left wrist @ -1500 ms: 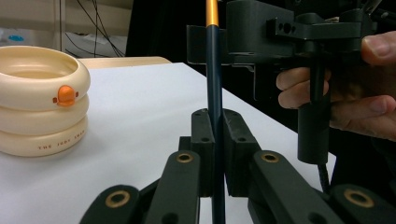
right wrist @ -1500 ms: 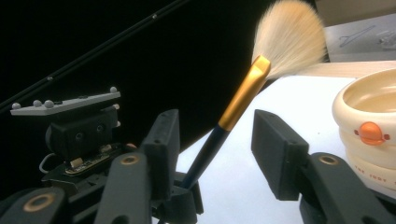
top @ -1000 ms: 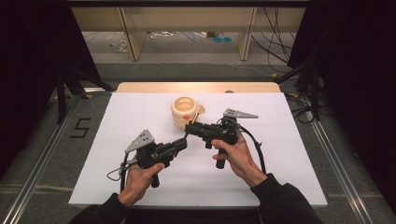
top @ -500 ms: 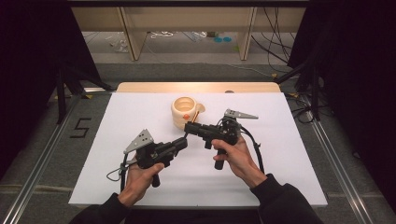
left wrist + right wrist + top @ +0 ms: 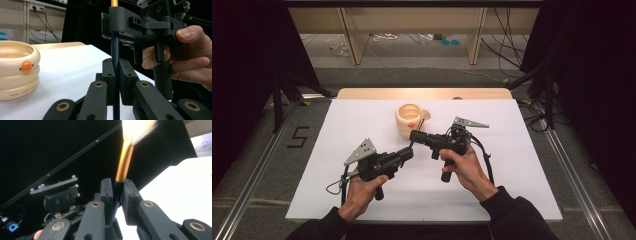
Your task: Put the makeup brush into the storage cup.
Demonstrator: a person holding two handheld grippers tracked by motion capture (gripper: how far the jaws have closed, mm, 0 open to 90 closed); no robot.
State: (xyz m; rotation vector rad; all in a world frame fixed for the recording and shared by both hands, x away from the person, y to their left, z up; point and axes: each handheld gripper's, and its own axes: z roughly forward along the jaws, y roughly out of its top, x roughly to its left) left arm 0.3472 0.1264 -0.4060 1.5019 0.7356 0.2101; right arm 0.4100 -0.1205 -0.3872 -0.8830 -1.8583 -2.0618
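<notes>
In the middle of the desk (image 5: 337, 165), just near of the cream cup (image 5: 408, 120), a thin brush (image 5: 115, 57) is held up in the air. It has a dark handle, a gold band and soft pale hairs at the top. The left claw (image 5: 115, 75) is shut tight on the low part of the dark handle. The right claw (image 5: 117, 192) is shut on the same brush higher up, just under the gold band.

Both claws hold one thin stick, so a pull two ways could bend it or snap it. If one claw lets go too fast, the brush may tip and slide out of the other. The cup, made of three stacked rings, sits just to the far side. A quick swing of a claw might bump it and knock it over.
</notes>
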